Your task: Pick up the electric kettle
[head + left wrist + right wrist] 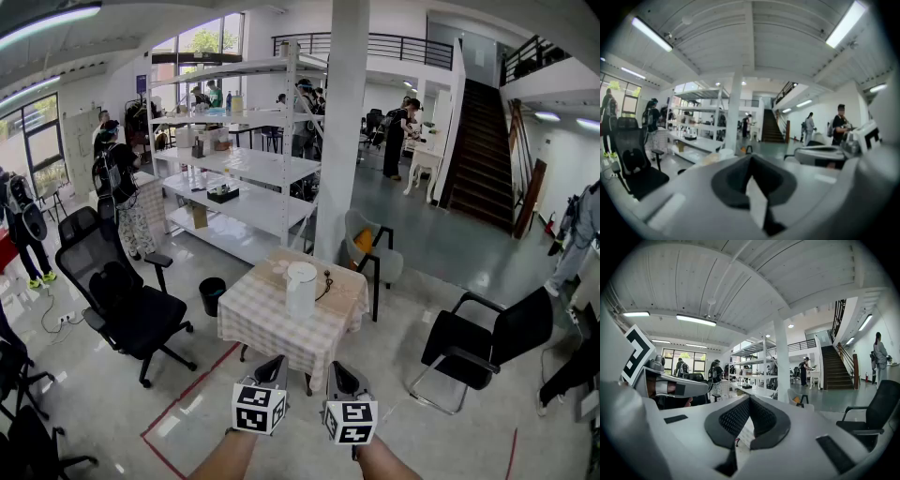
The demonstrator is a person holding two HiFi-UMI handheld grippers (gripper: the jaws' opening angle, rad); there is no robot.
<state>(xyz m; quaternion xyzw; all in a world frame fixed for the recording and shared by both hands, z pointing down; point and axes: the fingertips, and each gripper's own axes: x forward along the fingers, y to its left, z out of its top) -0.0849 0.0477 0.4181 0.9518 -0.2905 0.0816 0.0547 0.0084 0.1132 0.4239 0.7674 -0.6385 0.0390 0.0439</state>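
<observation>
A white electric kettle (301, 289) stands upright on a small table with a checked cloth (262, 328), straight ahead in the head view. A dark cable (325, 283) lies on the cloth to its right. My left gripper (275, 362) and right gripper (337, 367) are held side by side in front of the table's near edge, well short of the kettle. Both point almost level toward it. In the left gripper view the left gripper (751, 160) has its jaws together, empty. In the right gripper view the right gripper (749, 401) is likewise shut on nothing.
A black office chair (122, 300) stands left of the table, with a black bin (212, 295) near it. Another black chair (487, 342) is at the right, a grey chair (370, 246) behind. A white pillar (339, 131) and shelving (234, 178) rise beyond. Red tape (187, 394) marks the floor.
</observation>
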